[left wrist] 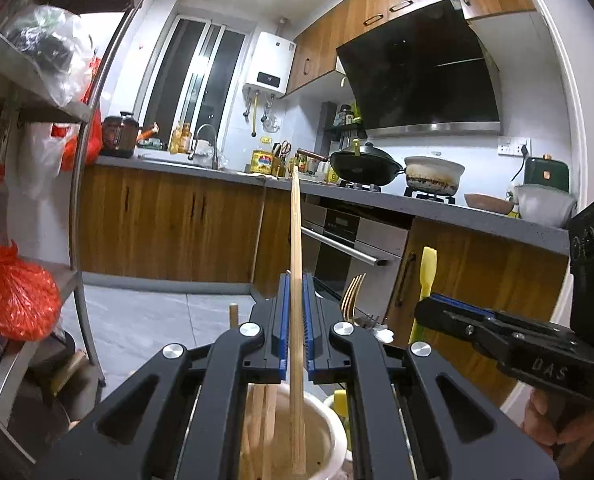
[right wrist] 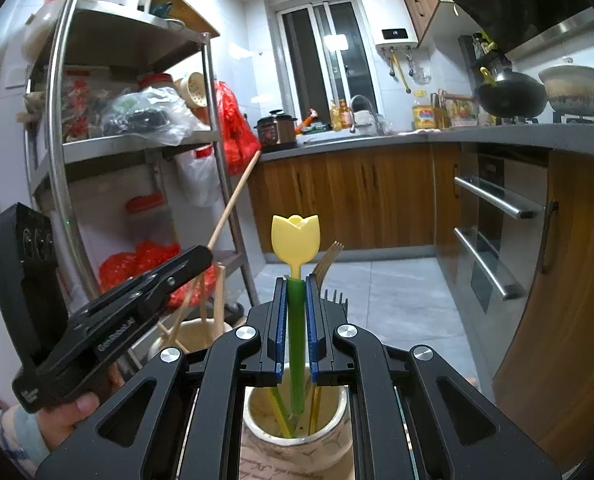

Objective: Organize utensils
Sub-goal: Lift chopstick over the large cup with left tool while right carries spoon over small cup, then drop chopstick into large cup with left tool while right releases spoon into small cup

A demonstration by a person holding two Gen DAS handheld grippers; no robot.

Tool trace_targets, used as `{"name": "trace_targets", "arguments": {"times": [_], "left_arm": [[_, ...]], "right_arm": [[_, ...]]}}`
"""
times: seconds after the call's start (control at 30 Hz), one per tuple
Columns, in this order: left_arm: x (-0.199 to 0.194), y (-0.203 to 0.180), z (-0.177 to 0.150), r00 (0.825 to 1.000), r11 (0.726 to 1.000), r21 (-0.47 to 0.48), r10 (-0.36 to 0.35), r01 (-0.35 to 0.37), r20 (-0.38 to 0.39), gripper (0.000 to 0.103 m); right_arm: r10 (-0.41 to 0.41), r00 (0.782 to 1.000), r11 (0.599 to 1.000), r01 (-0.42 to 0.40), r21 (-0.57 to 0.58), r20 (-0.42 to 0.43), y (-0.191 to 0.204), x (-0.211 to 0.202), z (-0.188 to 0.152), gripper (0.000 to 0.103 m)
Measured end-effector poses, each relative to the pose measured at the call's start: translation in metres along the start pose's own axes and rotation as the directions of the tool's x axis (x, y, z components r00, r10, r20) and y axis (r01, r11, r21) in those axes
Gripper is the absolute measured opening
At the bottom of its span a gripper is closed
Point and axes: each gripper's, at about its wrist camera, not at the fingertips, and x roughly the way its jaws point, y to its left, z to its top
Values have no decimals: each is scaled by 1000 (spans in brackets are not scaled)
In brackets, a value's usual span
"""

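Left gripper [left wrist: 295, 320] clamps chopstick [left wrist: 295, 240], tip inside left holder [left wrist: 333, 432]. Right gripper [right wrist: 296, 320] clamps tulip utensil [right wrist: 295, 236] over right holder [right wrist: 257, 412]. Lift straight up, clear rims.

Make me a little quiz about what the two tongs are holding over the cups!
1. True or false: the left tongs are shut on a wooden chopstick.
2. What shape tops the green stick in the right tongs: A star, B yellow tulip, C heart?
3. Which cup item has prongs?

Key: 1 true. 2 B. 3 The fork.
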Motion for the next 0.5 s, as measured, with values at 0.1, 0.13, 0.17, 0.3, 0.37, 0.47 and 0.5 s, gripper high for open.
{"name": "trace_targets", "arguments": {"times": [0.1, 0.13, 0.17, 0.3, 0.37, 0.47, 0.5], "left_arm": [[6, -2, -6, 1000, 1000, 6, 13, -13, 3, 6], [7, -2, -9, 1000, 1000, 7, 16, -16, 3, 6], [7, -1, -11, 1000, 1000, 9, 18, -18, 1, 6], [1, 1, -18, 1000, 999, 29, 22, -21, -6, 6], [-4, 4, -21, 1000, 999, 28, 18, -17, -17, 6], [-12, 5, -25, 999, 999, 48, 20, -18, -35, 6], [-14, 5, -26, 999, 998, 53, 21, -19, -42, 6]], "right_arm": [[-1, 1000, 1000, 1, -6, -12, -1, 6, -5, 10], [-3, 1000, 1000, 3, -8, -18, 0, 8, -6, 10], [-2, 1000, 1000, 2, -13, -27, -1, 10, -8, 10], [-1, 999, 1000, 0, -21, -52, -1, 15, -16, 10], [0, 998, 1000, -1, -15, -68, -3, 17, -20, 10], [2, 996, 1000, -3, -16, -87, -3, 18, -27, 10], [0, 996, 1000, -2, -17, -94, -4, 18, -30, 10]]}}
